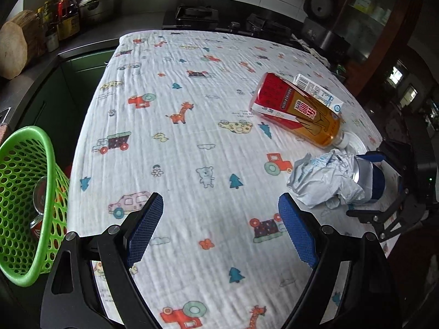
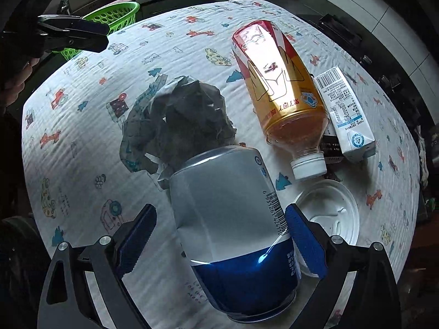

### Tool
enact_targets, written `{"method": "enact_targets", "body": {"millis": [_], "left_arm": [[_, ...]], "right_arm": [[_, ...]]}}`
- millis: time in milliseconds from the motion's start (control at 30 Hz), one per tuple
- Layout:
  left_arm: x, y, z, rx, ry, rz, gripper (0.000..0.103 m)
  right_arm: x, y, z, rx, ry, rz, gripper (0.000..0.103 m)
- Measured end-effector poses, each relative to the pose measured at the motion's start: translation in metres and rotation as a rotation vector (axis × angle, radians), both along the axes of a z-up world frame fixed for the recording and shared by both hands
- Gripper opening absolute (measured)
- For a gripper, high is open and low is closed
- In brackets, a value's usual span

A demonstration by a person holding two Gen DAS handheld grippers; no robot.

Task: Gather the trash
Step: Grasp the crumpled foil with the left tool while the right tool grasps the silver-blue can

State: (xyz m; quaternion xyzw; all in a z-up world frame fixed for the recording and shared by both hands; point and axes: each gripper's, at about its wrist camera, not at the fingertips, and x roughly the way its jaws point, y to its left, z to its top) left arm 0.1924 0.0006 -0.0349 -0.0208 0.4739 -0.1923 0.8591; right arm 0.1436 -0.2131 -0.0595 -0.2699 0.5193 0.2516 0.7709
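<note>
A silver and blue can [image 2: 233, 219] lies on the patterned cloth between the fingers of my right gripper [image 2: 219, 241], which is open around it; the right pad [image 2: 304, 241] touches it, the left pad stands apart. The can also shows in the left wrist view [image 1: 369, 181]. Crumpled paper [image 2: 181, 120] lies just beyond the can. A tea bottle [image 2: 279, 87], a milk carton [image 2: 343, 109] and a white lid [image 2: 332, 213] lie nearby. My left gripper [image 1: 219, 230] is open and empty above the cloth. A green basket [image 1: 24, 200] holding a red can stands at the left.
The cloth-covered table [image 1: 192, 137] stands by a dark kitchen counter with pots and bottles [image 1: 65, 13]. A stove [image 1: 197, 16] and a rice cooker [image 1: 321, 2] stand behind the table.
</note>
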Motion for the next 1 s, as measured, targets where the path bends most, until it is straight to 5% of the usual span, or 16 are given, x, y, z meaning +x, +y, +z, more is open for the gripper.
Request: {"method": "enact_targets", "body": {"millis": [100, 367, 700, 767, 833, 1000], "left_arm": [[-0.002, -0.016, -0.002, -0.036, 0.013, -0.045, 0.085], [-0.003, -0.066, 0.001, -0.123, 0.017, -0.177, 0.090], [0.015, -0.115, -0.016, -0.111, 0.037, -0.257, 0.090], [0.017, -0.116, -0.020, -0.116, 0.044, -0.260, 0.083], [0.018, -0.117, -0.025, -0.122, 0.060, -0.268, 0.064], [0.011, -0.110, -0.025, -0.118, 0.033, -0.277, 0.047]], "right_arm": [[0.001, -0.002, -0.004, -0.029, -0.016, -0.016, 0.077], [0.000, -0.025, 0.005, 0.053, -0.004, -0.103, 0.076], [-0.020, -0.049, 0.016, 0.112, 0.005, -0.188, 0.074], [-0.023, -0.052, 0.016, 0.122, 0.012, -0.197, 0.074], [-0.025, -0.053, 0.017, 0.134, 0.019, -0.205, 0.074], [-0.027, -0.050, 0.018, 0.159, 0.033, -0.216, 0.074]]}}
